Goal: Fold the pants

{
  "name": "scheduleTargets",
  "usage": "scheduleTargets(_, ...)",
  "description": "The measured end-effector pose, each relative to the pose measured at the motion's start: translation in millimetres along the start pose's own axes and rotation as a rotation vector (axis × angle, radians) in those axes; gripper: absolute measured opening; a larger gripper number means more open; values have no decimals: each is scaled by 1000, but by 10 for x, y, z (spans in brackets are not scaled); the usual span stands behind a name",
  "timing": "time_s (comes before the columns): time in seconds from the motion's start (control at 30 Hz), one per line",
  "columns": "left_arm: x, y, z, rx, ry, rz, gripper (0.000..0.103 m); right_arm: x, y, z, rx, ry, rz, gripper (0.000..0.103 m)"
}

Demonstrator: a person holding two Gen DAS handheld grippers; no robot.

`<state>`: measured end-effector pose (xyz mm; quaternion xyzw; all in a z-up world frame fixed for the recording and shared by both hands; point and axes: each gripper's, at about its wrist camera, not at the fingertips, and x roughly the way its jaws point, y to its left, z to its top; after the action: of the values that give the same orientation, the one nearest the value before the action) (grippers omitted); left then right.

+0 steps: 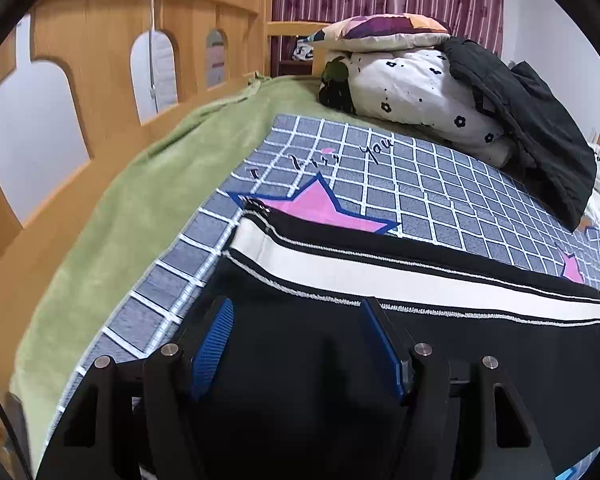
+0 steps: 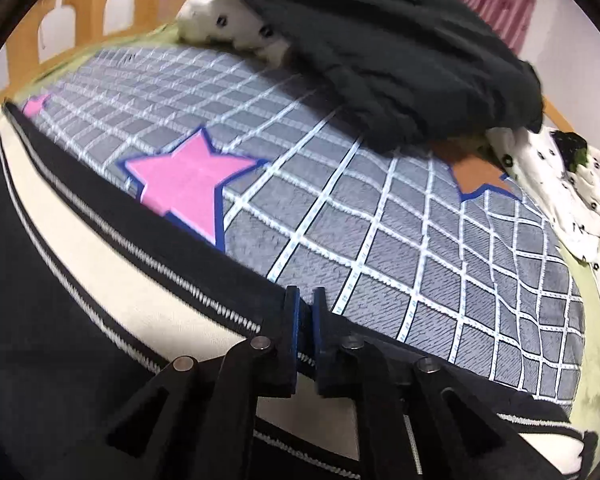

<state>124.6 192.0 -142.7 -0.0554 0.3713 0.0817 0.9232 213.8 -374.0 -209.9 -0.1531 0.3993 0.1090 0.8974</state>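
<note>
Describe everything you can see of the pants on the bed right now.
The pants are black knit-looking fabric with a broad cream stripe edged by thin white stitched lines. They lie flat across the grey checked blanket, partly covering a pink star. The right claw is shut on their far edge; the left claw is open above the black cloth, gripping nothing.

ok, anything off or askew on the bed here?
Nothing damaged or spilled. The pants lie flat on the checked blanket. The only untidy thing is a black jacket slumped over the rolled quilt at the far side. Right gripper is nearly shut at the pants' edge; left gripper is open.
</note>
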Motion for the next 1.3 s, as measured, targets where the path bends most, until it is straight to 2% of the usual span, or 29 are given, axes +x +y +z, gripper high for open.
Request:
scheduleTargets(0.03,-28,13,4,3,-4,3,64,-69,-65,8,38,-5,7,14)
scheduleTargets(0.1,-93,67,-25,3,-11,5,63,-216,-225,-9,107,-27,-7,34)
scheduleTargets(0.17,-128,117,-59,-3,-14,4,64,-379,-390,-80,171,-72,-61,40)
scheduleTargets(0.23,-145,176,-97,-22,-12,-8,64,-416,-510,-159,221,-73,-102,40)
scheduleTargets(0.33,-160,254,-171,-64,17,-41,64,-103,-601,-259,260,79,-169,39)
scheduleTargets(0.43,-249,265,-260,-82,38,-95,64,-200,-465,-166,250,70,-231,38)
scheduleTargets(0.57,-453,162,-472,-22,35,-126,64,-566,-278,-54,330,1,-176,39)
scheduleTargets(0.63,-544,110,-621,-17,49,-179,64,-771,-66,-18,333,-17,-164,45)
scheduleTargets(0.7,-616,67,-782,-25,64,-248,64,-925,100,-4,347,-35,-134,61)
scheduleTargets(0.77,-616,-17,-1001,-64,121,-356,67,-1072,274,-32,367,-56,-102,64)
scheduleTargets(0.83,-611,-110,-1155,-82,162,-422,67,-1191,478,-89,380,-66,-60,64)
scheduleTargets(0.93,-659,-225,-1339,-129,175,-507,68,-1291,688,-196,370,-70,-29,64)
scheduleTargets(1.03,-647,-302,-1387,-214,188,-605,72,-1407,891,-327,334,-63,-25,64)
scheduleTargets(1.1,-606,-390,-1388,-255,188,-611,72,-1456,943,-415,337,-60,-18,64)
scheduleTargets(1.23,-468,-497,-1370,-333,180,-571,69,-1530,941,-618,389,-50,4,64)
scheduleTargets(1.3,-440,-541,-1333,-326,147,-497,52,-1556,908,-730,429,-41,9,64)
